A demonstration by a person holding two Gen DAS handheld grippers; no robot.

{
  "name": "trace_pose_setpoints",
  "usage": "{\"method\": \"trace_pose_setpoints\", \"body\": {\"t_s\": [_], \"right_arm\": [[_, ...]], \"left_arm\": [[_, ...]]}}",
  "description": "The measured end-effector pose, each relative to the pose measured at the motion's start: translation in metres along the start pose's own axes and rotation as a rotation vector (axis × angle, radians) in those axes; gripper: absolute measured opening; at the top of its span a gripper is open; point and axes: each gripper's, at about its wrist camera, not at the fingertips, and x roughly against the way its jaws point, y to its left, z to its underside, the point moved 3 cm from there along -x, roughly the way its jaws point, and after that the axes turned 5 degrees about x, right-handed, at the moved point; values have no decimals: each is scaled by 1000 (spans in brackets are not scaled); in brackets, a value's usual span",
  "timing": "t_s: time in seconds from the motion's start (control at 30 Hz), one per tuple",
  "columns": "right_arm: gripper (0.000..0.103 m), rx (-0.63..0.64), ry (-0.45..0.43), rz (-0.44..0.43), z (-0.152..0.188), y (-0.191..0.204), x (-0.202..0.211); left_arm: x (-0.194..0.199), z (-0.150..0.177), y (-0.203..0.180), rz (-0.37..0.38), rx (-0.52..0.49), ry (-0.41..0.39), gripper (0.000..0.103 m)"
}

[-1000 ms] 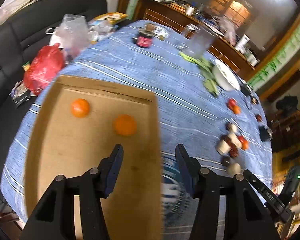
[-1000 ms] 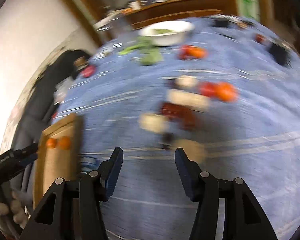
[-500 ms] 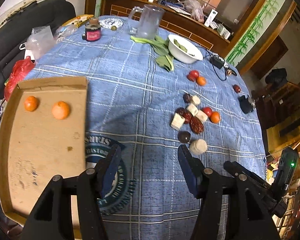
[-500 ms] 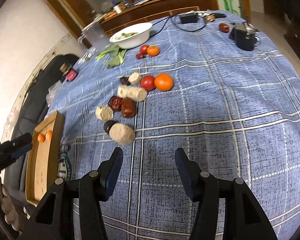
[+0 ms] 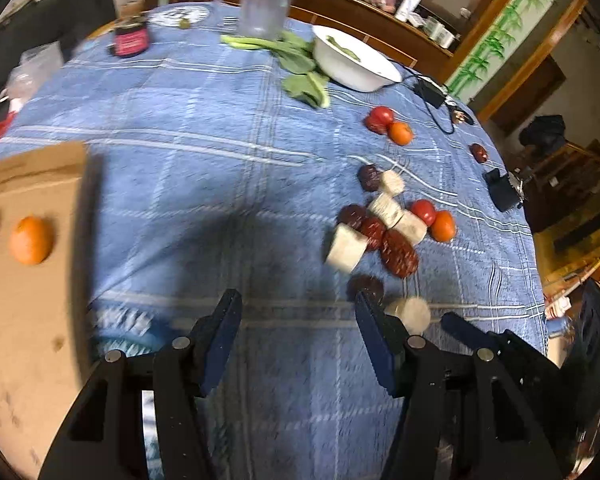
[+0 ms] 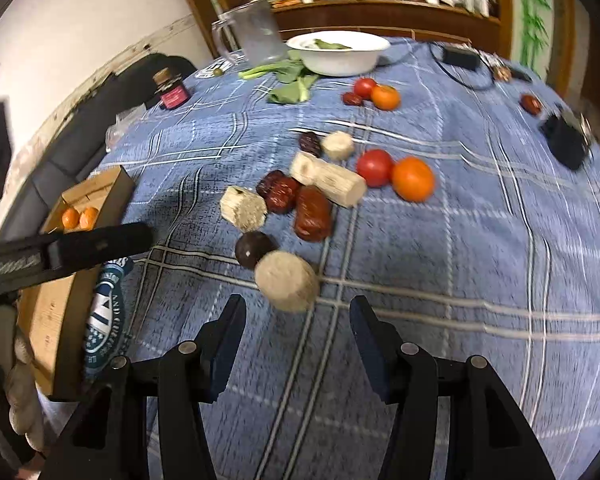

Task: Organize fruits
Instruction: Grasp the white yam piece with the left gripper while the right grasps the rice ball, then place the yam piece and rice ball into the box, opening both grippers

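Cardboard tray (image 5: 28,320): far left on my worktop (image 5: 220,168), blue checked cloth; two oranges (image 5: 31,240) lie inside.
Left gripper (image 5: 298,320): I hold its fingers (image 5: 224,332) wide apart over bare cloth, nothing between them.
Fruit cluster (image 6: 312,208): centre-right, red dates, pale cut chunks, a tomato (image 6: 374,168) touching an orange (image 6: 413,179).
Right gripper (image 6: 296,322): fingers wide, empty, a pale round chunk (image 6: 286,286) just beyond the tips.
White bowl (image 6: 338,52): far side, greens beside it.

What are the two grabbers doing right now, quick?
Left gripper: open, holding nothing, over bare blue tablecloth.
Right gripper: open, holding nothing, a pale round chunk just ahead of it.
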Motion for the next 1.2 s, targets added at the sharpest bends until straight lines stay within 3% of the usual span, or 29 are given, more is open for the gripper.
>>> {"method": "trace_pose_setpoints", "body": {"t_s": [0.17, 0.33, 0.43, 0.5, 0.57, 0.63, 0.87, 1.03, 1.2], "right_arm": [[58, 36, -6, 32, -5, 5, -9], [58, 27, 3, 38, -6, 2, -17], [49, 24, 12, 45, -5, 1, -21], [48, 22, 12, 42, -6, 2, -22], [40, 31, 11, 36, -7, 5, -22], [40, 45, 9, 47, -7, 8, -21], [39, 7, 10, 26, -6, 7, -7], [40, 9, -13, -15, -12, 24, 10], [40, 47, -31, -94, -30, 64, 15]], "left_arm": [[-25, -16, -20, 40, -86, 8, 55], [-52, -22, -33, 34, -167, 61, 38], [-61, -19, -35, 27, -187, 77, 24], [-61, -18, -35, 35, -179, 73, 23], [-61, -17, -36, 33, -179, 70, 22], [-60, -16, -35, 34, -176, 70, 22], [-26, -11, -14, 71, -89, 27, 22], [23, -9, 29, 87, 23, -43, 22], [68, -8, 90, -11, 96, -110, 22]]}}
